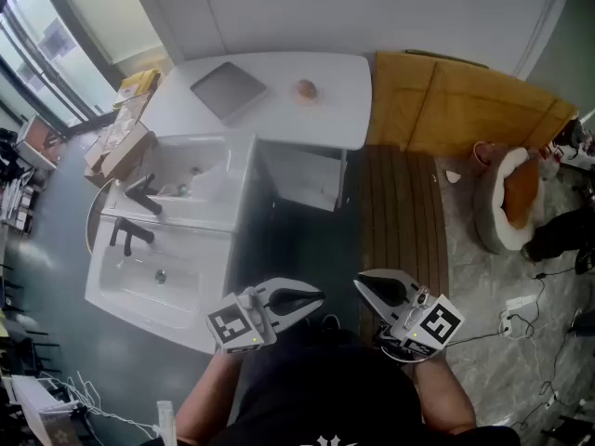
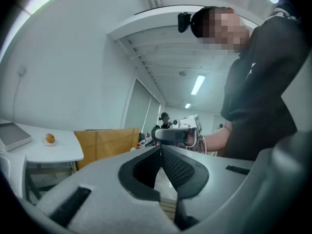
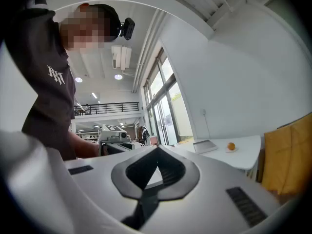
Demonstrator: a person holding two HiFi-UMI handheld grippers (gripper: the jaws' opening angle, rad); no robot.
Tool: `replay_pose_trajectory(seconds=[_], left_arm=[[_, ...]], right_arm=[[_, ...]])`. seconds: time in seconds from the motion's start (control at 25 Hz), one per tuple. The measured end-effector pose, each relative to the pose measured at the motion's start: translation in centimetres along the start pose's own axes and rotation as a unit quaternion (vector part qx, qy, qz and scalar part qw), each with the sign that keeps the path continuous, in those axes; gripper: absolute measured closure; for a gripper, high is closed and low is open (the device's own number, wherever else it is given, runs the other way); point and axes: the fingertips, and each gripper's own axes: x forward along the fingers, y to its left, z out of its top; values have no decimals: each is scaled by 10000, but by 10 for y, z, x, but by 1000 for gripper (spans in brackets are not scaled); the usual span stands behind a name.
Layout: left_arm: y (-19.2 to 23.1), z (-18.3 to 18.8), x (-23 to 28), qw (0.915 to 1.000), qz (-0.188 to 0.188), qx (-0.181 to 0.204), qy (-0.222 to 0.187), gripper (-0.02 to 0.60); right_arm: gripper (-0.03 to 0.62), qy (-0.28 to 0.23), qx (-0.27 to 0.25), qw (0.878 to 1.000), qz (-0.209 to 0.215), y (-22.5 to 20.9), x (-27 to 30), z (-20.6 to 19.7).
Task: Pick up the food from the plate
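**Jaws first, then the reach**

The left gripper (image 1: 318, 296) and right gripper (image 1: 362, 285) face each other, jaws pressed together on nothing. The food (image 1: 306, 87) sits on its plate (image 1: 297, 97) on the white table (image 1: 270, 110), well ahead of both. One gripper should spread its jaws before it arrives.

The food (image 1: 306, 88) is orange, the table (image 1: 346, 96) white, the tray (image 1: 229, 90) grey, the cardboard (image 1: 446, 105) yellow-brown
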Motion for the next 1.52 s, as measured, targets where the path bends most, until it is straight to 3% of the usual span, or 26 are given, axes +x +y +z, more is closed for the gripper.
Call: replay_pose_trajectory(seconds=[0.64, 1.0, 1.24, 1.52], left_arm=[[5, -1, -1, 10000, 69, -60, 17, 575], [31, -8, 10, 9997, 152, -188, 49, 575], [89, -8, 12, 9991, 263, -335, -80, 575], [211, -3, 12, 9986, 262, -426, -188, 575]], right_arm=[[591, -264, 139, 9996, -22, -2, -2, 10], [591, -343, 251, 9988, -248, -35, -8, 4], [591, -158, 234, 9993, -256, -80, 23, -1], [589, 246, 191, 9992, -261, -168, 101, -3]])
